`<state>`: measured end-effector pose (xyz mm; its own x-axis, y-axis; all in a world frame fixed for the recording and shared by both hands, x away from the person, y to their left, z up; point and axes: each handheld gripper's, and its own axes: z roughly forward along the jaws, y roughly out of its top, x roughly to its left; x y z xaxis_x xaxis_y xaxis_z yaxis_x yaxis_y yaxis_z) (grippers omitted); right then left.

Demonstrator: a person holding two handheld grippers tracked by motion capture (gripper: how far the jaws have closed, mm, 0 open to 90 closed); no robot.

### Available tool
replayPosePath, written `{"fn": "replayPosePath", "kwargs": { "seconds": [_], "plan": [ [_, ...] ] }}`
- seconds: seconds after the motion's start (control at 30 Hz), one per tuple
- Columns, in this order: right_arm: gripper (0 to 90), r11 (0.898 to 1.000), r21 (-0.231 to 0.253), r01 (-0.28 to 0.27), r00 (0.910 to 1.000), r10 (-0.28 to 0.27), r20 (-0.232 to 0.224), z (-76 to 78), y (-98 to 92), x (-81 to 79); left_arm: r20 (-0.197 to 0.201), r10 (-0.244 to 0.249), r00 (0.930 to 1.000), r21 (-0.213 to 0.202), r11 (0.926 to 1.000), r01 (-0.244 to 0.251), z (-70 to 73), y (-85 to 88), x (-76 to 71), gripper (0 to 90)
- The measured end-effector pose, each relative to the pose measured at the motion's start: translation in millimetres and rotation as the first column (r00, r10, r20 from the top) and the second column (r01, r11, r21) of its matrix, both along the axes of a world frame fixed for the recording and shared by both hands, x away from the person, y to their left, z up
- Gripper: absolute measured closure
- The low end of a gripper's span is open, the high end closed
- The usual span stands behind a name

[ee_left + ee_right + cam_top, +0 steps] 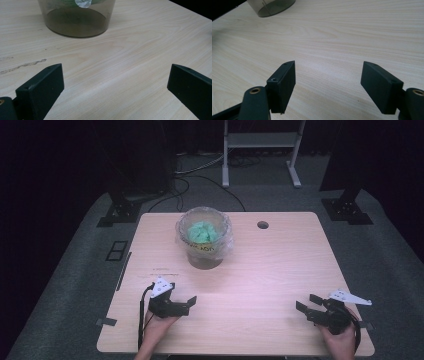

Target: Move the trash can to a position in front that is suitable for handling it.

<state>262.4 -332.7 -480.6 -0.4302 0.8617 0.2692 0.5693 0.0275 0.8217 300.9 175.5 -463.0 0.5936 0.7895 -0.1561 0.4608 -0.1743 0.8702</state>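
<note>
High view: round translucent plastic-lined tub point(204, 242), smooth pale woodgrain table point(270, 270), left gripper point(188, 303) and right gripper point(306, 303) wide open, empty.

In the left gripper view, the bin point(77, 18) ahead of the jaws is cut off by the top edge, so only its lower wall and base show. What the green stuff point(202, 233) inside it is cannot be told, nor can the yellow print on the clear bag point(181, 231) be read. In the right gripper view, the bin point(272, 7) far ahead and left of the jaws is cropped to a sliver. The room beyond the table point(280, 265) is too dark to read.
</note>
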Motion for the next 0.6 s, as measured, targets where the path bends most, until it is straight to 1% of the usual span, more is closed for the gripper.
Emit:
{"fn": "replayPosePath", "kwargs": {
  "seconds": [0.07, 0.23, 0.33, 0.37, 0.43, 0.5, 0.6],
  "plan": [
    [27.2, 1.0, 0.0, -0.002, 1.0, 0.002, -0.001, -1.1, -0.2, 0.3, -0.003, 0.003, 1.0, -0.016, 0.9999, -0.003, 1.8, 0.4, 0.7, 0.0],
    [27.3, 1.0, 0.003, -0.003, 1.0, 0.004, -0.008, -2.3, -0.5, 0.2, -0.005, 0.007, 1.0, -0.026, 0.9996, -0.007, 4.4, -0.2, 1.2, 0.0],
    [27.2, 1.0, 0.008, -0.001, 1.0, 0.001, -0.008, -1.8, -0.9, 0.2, -0.004, 0.004, 1.0, -0.03, 0.9995, -0.005, 8.3, -0.7, 1.8, 0.0],
    [27.2, 1.0, 0.01, 0.007, 0.9999, -0.007, -0.009, -1.7, -1.1, 0.0, 0.0, 0.01, 0.9999, -0.037, 0.9993, -0.01, 10.5, 0.1, 2.1, 0.0],
    [27.3, 1.0, 0.012, 0.015, 0.9998, -0.015, -0.008, -1.8, -1.7, -0.3, 0.0, 0.011, 0.9999, -0.068, 0.9976, -0.011, 15.0, 2.1, 3.3, 0.0],
    [27.2, 1.0, 0.013, 0.021, 0.9997, -0.021, -0.008, -1.5, -2.3, -1.0, 0.01, 0.017, 0.9998, -0.077, 0.9969, -0.016, 22.7, 3.9, 7.3, 0.0],
    [27.2, 1.0, 0.012, 0.025, 0.9997, -0.025, -0.008, -1.1, -3.2, -1.2, 0.007, 0.016, 0.9998, -0.089, 0.9959, -0.016, 27.6, 4.5, 11.5, 0.0]
  ]
}}
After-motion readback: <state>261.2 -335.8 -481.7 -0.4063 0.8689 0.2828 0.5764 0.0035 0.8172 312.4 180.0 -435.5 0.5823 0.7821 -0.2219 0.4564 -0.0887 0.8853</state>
